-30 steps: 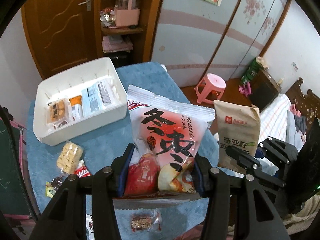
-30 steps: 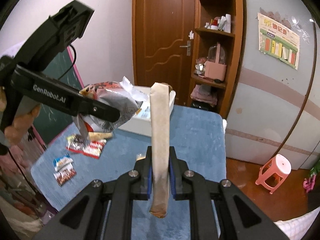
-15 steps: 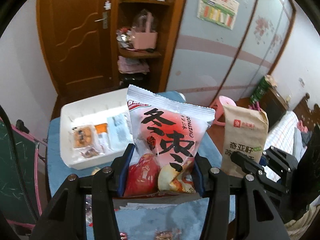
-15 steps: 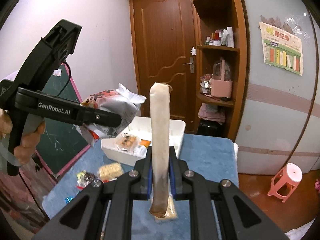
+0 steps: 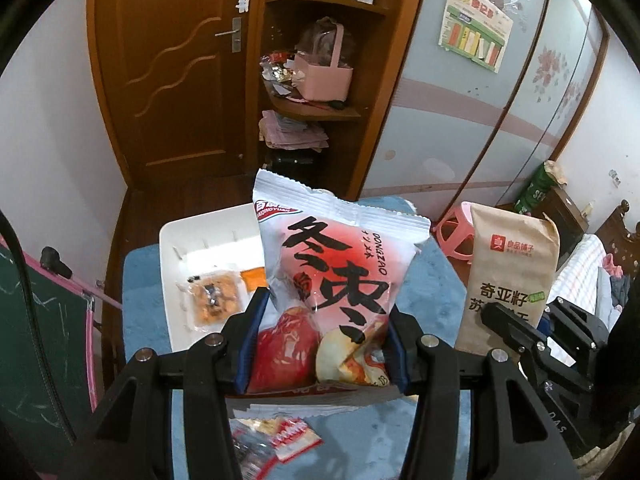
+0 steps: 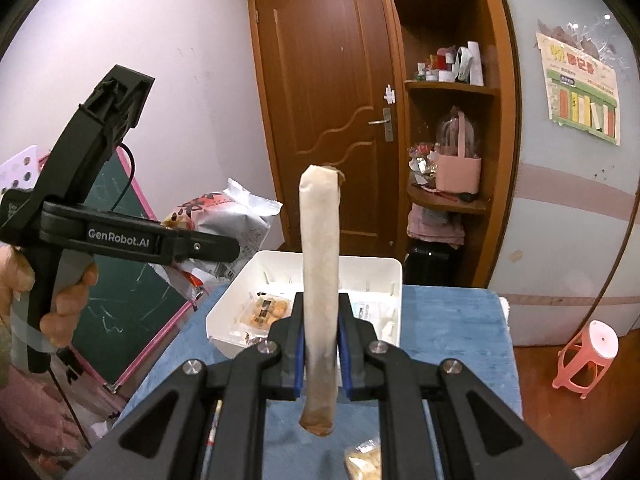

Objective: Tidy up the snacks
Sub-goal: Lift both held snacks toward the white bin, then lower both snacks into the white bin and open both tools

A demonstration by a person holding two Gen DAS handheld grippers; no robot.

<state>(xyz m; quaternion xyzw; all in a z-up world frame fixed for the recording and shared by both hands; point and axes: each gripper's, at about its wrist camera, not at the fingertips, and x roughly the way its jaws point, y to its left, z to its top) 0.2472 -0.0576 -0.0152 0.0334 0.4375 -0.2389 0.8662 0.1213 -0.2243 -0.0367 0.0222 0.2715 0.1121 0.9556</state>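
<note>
My left gripper (image 5: 320, 344) is shut on a red-and-white jujube snack bag (image 5: 336, 280) and holds it upright above the blue table. It also shows in the right wrist view (image 6: 224, 220) at the left. My right gripper (image 6: 320, 344) is shut on a tan paper snack bag (image 6: 320, 280), seen edge-on; it shows face-on in the left wrist view (image 5: 508, 272). A white divided bin (image 6: 384, 272) with several small packets stands at the table's far end, also in the left wrist view (image 5: 172, 264).
Loose small packets lie on the blue tablecloth (image 5: 424, 288) below my left gripper (image 5: 280, 436) and near my right one (image 6: 364, 460). A green chalkboard (image 6: 120, 280) stands left of the table. A pink stool (image 6: 588, 356), a wooden door and corner shelves stand beyond.
Both grippers have risen and tilted up with their bags held. The bin and table now sit lower in both views; more of the door and shelves shows.
</note>
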